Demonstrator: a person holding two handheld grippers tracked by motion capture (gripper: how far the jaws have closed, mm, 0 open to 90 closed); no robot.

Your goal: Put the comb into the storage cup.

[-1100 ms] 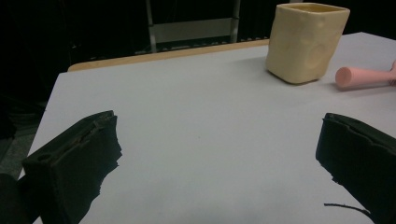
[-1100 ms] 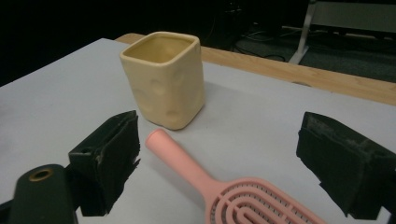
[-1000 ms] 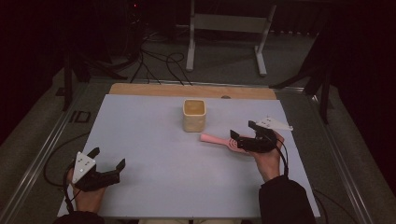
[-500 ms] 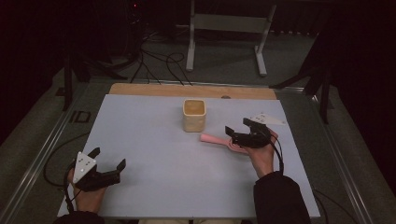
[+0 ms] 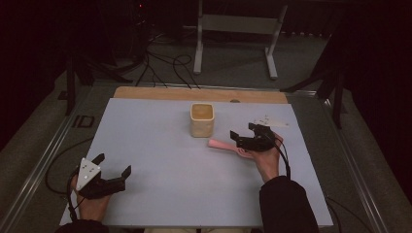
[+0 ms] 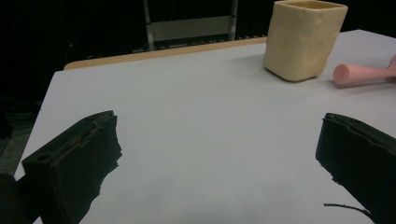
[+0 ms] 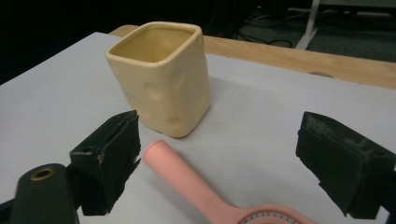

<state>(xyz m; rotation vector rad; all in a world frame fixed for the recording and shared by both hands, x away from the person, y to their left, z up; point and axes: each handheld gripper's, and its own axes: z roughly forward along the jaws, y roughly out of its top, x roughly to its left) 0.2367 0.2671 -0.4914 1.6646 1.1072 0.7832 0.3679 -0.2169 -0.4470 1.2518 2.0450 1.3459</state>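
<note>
R tool (image 5: 242, 134) open over pink handle (image 5: 219, 144); cup (image 5: 201, 119) nearby

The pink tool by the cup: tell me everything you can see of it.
The pink tool lies flat on the white table, apart from the yellow cup. It looks like smooth matte plastic: a round, blunt-ended handle pointing toward the cup, widening into a flat head with a pale dial-like face, partly cut off. The open right tongs straddle it without touching; whether the hand touches its far end cannot be told.
</note>
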